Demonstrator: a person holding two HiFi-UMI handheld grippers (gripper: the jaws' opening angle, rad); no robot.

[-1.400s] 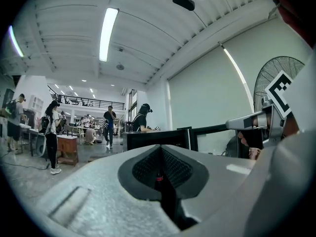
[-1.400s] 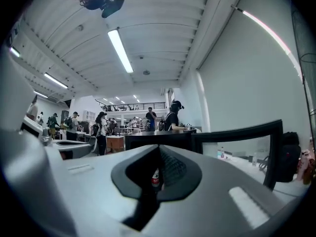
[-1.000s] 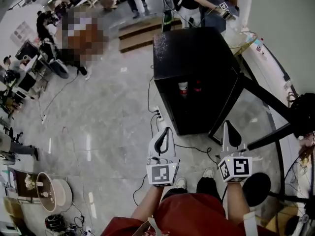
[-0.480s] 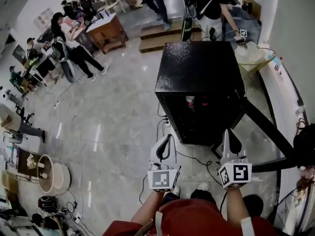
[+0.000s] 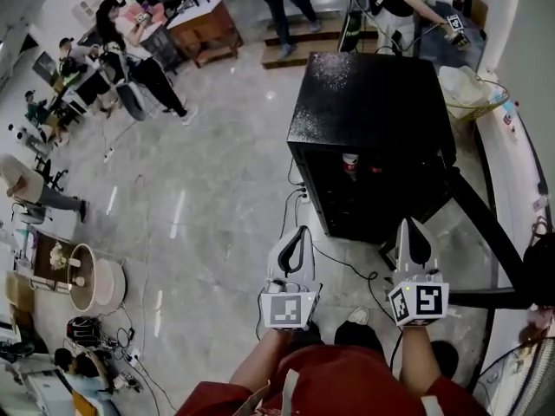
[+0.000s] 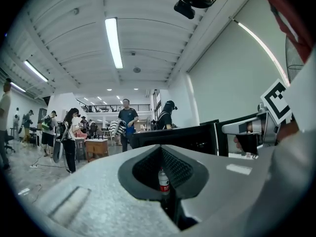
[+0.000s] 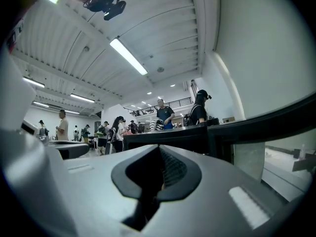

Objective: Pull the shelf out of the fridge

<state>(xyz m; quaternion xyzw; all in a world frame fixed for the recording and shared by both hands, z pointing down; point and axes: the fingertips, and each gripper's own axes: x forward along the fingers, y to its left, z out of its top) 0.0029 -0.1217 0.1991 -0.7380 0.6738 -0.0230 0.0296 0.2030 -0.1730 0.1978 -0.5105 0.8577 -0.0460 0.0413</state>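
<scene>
The grey left gripper (image 5: 300,230) and its right twin (image 5: 406,224) are hanging in front of the person's red-shirted body, each with its jaws pressed together on nothing. Over the last second only the view has been swinging. The grippers are keeping their pose, well short of the tall black box-shaped fridge (image 5: 368,94). Its door is standing open, and the dark shelf (image 5: 368,177) is still sitting inside, carrying a red-labelled clear bottle (image 5: 350,163). The pull is probably not beginning yet.

We see an open lab hall: strip lights (image 6: 113,42) overhead, floor cables (image 5: 343,266), a wooden desk (image 5: 206,26) at eleven o'clock.
</scene>
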